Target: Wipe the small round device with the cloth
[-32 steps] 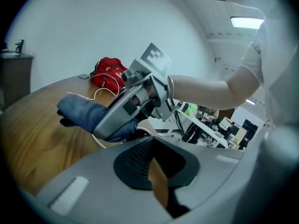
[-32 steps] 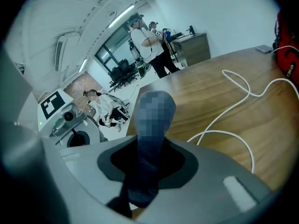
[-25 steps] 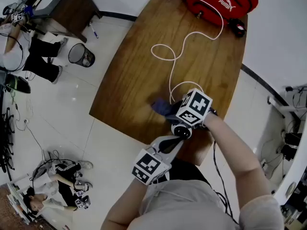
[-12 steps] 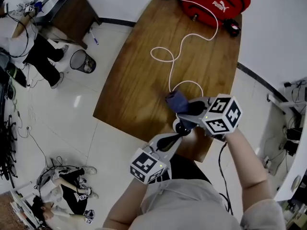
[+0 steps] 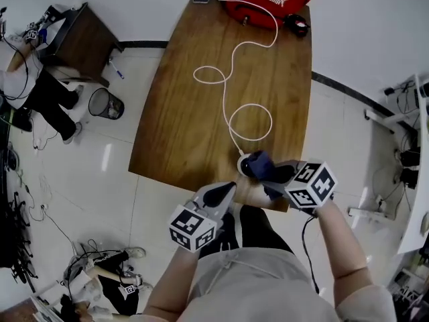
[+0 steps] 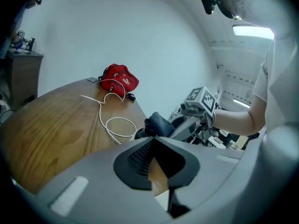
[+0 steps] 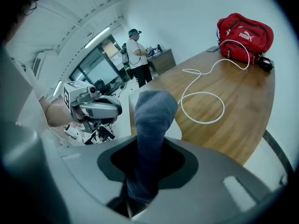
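With the right hand-held gripper (image 5: 268,173) clamped on the cloth (image 5: 260,161) and the left hand-held gripper (image 5: 226,190) closed on nothing, wipe the small round device (image 5: 243,165) lightly, since it sits at the near edge of the surface (image 5: 201,113) and could probably slide off.

The right gripper (image 7: 145,181) had its jaws clamped tight on the blue-grey cloth (image 7: 152,120), which stood up out of them in a thick fold, right in the near middle. Beyond it ran the wooden table (image 7: 233,125), where a white cable (image 7: 202,107) looped away toward the red bag (image 7: 244,37) at the far end. Off to the left hung the left gripper (image 7: 93,107), marker cube showing. Far back, a person (image 7: 138,55) stood by a dark desk (image 7: 162,61).
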The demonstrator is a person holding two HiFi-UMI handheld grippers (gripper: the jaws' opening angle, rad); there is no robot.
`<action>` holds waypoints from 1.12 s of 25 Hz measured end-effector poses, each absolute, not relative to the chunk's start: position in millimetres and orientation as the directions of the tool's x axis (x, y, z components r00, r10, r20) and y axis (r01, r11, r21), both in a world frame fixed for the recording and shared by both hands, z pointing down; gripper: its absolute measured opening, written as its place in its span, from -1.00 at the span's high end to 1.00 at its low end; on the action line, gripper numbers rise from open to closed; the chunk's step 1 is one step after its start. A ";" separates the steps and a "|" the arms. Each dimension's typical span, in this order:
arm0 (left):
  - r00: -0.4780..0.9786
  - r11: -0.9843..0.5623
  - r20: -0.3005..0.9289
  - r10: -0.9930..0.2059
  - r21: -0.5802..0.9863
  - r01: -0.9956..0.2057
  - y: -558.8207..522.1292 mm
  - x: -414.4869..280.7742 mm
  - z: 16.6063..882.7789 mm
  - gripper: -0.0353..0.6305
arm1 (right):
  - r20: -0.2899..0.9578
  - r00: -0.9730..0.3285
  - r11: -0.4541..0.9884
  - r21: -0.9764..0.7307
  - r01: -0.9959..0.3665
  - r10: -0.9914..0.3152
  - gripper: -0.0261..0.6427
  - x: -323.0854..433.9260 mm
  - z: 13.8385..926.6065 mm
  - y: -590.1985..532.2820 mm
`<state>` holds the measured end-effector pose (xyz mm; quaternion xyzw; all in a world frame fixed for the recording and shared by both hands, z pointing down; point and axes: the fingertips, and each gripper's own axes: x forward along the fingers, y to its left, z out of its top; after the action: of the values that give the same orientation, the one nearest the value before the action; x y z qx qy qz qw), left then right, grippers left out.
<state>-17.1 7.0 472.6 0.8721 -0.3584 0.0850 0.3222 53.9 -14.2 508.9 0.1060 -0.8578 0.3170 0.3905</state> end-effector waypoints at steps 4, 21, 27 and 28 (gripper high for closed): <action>0.752 -0.558 0.358 -0.554 0.511 -0.654 9.6 -12.3 466.8 0.88 | 0.711 -0.699 0.746 -0.506 -0.434 0.075 0.56 50.5 499.1 2.9; 0.778 -0.586 0.285 -0.560 0.528 -0.615 12.8 -44.1 460.7 0.88 | 0.662 -0.748 0.490 -0.665 -0.563 0.039 0.56 30.4 547.3 38.2; 0.802 -0.628 0.287 -0.525 0.506 -0.592 5.1 -22.6 465.1 0.88 | 0.719 -0.693 0.473 -0.593 -0.652 -0.055 0.56 68.2 544.2 34.1; 0.801 -0.632 0.289 -0.524 0.500 -0.593 3.5 -19.6 466.0 0.88 | 0.730 -0.678 0.479 -0.567 -0.670 -0.084 0.56 75.4 540.7 30.2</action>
<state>-19.6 3.5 466.0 0.9013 -0.3098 0.0582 0.2971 75.4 30.2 540.7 0.2363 -0.7967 0.4522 0.3239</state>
